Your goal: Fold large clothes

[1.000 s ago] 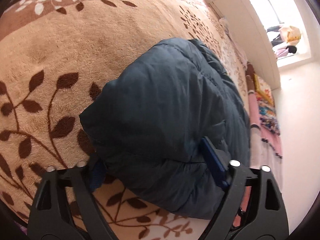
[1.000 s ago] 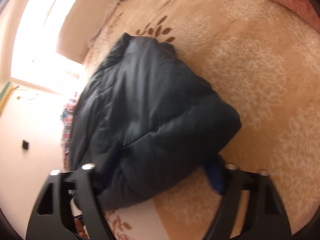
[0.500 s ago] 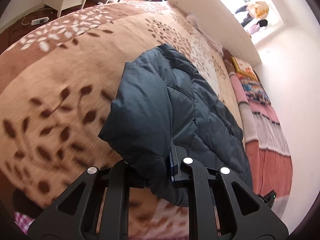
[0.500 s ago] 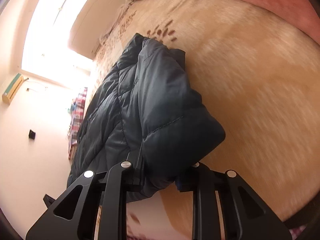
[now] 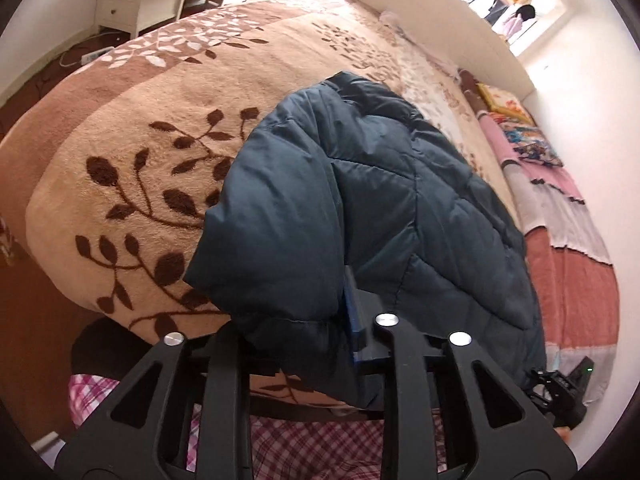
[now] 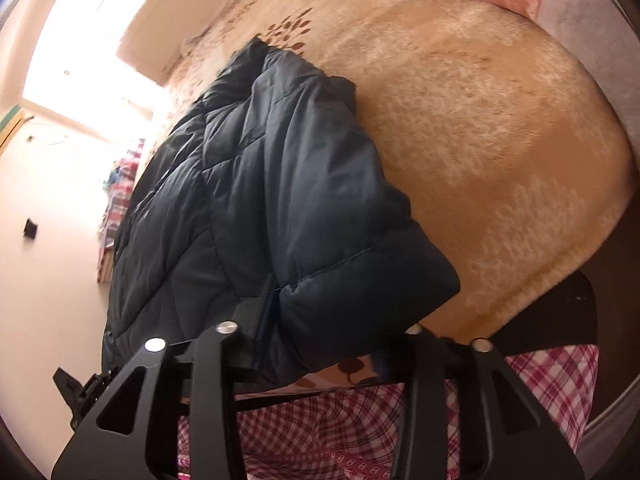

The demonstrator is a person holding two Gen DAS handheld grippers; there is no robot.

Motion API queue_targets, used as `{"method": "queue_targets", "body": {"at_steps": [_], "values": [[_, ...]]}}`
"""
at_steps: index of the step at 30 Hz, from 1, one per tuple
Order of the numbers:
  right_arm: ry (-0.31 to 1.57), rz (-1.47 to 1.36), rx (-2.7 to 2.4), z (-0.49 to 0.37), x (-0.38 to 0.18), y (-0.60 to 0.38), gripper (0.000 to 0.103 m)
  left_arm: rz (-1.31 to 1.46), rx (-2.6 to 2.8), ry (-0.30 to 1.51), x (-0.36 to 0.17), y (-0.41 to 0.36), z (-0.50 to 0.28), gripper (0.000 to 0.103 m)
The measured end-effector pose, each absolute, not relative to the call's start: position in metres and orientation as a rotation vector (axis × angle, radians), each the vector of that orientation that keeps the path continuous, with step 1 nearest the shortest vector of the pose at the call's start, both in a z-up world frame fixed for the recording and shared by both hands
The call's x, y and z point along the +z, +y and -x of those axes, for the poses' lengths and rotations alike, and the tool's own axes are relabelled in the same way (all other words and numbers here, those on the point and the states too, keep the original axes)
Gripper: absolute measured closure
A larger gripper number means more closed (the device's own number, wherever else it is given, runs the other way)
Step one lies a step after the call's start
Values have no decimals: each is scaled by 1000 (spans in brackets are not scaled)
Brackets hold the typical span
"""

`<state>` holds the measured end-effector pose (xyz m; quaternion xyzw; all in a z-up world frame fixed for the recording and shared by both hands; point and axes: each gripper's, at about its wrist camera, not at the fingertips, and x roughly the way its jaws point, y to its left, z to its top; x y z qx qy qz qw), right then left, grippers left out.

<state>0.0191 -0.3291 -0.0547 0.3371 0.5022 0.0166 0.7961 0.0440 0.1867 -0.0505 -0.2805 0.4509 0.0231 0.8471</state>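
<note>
A dark blue quilted puffer jacket (image 5: 360,208) lies folded on the tan leaf-patterned blanket (image 5: 132,152) near the bed's front edge; it also shows in the right wrist view (image 6: 280,208). My left gripper (image 5: 288,332) is shut on the jacket's near left corner, the puffy fabric bulging between its fingers. My right gripper (image 6: 320,328) is shut on the jacket's near right corner. The other gripper shows at each frame's lower edge (image 5: 560,388) (image 6: 80,392).
The bed's front edge is close below both grippers, with a pink plaid sheet (image 6: 360,424) under it. A white headboard (image 5: 432,12), pillows and a pink striped cover (image 5: 560,208) lie beyond. A white nightstand (image 5: 128,0) stands on the floor at far left.
Both grippers went from open around the jacket's near corners to shut on them, then pulled back toward the bed's front edge, dragging the jacket along.
</note>
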Motion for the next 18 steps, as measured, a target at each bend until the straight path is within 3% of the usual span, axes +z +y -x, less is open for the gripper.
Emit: {"method": "queue_targets", "body": {"at_steps": [2,9,10,15,16,18], "values": [[1077,-674,-2,-14,-46,-331,47,595,51,959,-49,188,-43,69],[966,-506,-153,16,-6,-349,49,565,90,975,-37,199,-25,50],[945,-476,-166,16,-1,-351,62,548,98,971,-33,201,-22,50],[898,-325,-29,-20,22,-328,93,480,137,877,1,207,-8,51],[889,-304,0,-31,26,-322,95,481,132,858,7,207,-9,55],[867,-281,64,-59,34,-309,96,488,95,823,23,202,-17,72]]}}
